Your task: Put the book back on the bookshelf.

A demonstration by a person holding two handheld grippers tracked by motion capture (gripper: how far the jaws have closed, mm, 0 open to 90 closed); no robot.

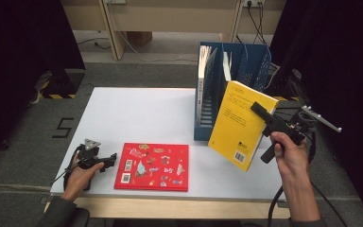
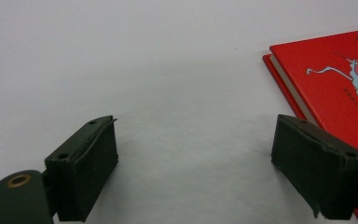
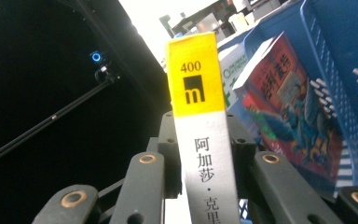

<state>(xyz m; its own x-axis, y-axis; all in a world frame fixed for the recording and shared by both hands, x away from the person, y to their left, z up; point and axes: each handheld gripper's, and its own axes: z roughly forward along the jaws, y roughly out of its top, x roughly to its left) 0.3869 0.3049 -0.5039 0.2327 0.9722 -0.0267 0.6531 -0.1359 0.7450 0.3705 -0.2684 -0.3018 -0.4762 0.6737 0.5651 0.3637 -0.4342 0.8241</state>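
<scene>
Right tongs [image 1: 261, 112] clamp the yellow book [image 1: 240, 124] (spine up); left tongs [image 1: 109, 159] gape, empty.

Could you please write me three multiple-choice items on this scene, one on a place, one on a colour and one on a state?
1. Where does the red book lie?
A. flat on the table
B. in the blue file rack
C. on the floor

2. What colour is the cover of the book held up in the air?
A. green
B. yellow
C. white

3. How do the left hand-held gripper's jaws stand?
A. clamped on the red book
B. shut on nothing
C. open, nothing between them

Answers: 1 A, it rests on the white table. 2 B, the right hand-held gripper clamps the yellow book. 3 C, the left hand-held gripper shows bare table between its jaws.
</scene>
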